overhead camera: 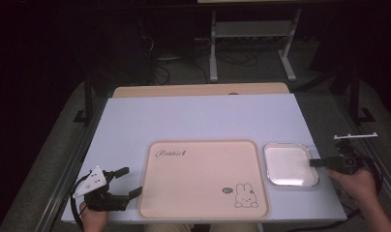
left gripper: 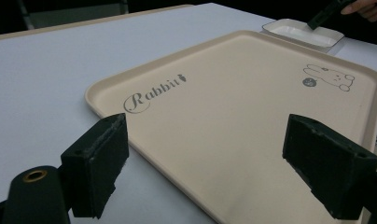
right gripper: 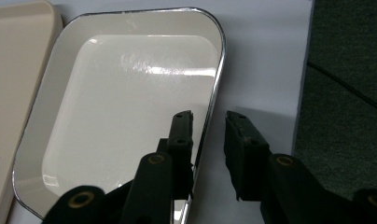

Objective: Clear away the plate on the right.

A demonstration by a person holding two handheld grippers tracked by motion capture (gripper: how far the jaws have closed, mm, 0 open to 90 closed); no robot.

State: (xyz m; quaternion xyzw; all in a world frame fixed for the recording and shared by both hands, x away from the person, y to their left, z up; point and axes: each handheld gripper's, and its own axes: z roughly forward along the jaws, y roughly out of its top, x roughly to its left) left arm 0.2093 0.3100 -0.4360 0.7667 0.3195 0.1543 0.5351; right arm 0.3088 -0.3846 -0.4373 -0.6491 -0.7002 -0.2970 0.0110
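Both tools (overhead camera: pixel 126 182) (overhead camera: pixel 315 163) apparently open.

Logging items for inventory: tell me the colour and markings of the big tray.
Beige tray, with "Rabbit" script and a small rabbit drawing; clearest in the left gripper view.

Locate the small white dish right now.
High view: the small white dish sits on the table's right side, beside the beige tray, with the right gripper straddling its right rim.

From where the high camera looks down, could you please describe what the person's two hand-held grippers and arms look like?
Both are black. The left hand-held gripper has two blocky jaws with rough dark pads, a grey three-cornered plate dotted with small dark marks on top, and a black cable looping beside it. The right hand-held gripper has the same blocky jaws, with brass-coloured rivets at the joints and a black cable behind. Forearms show no sleeves.
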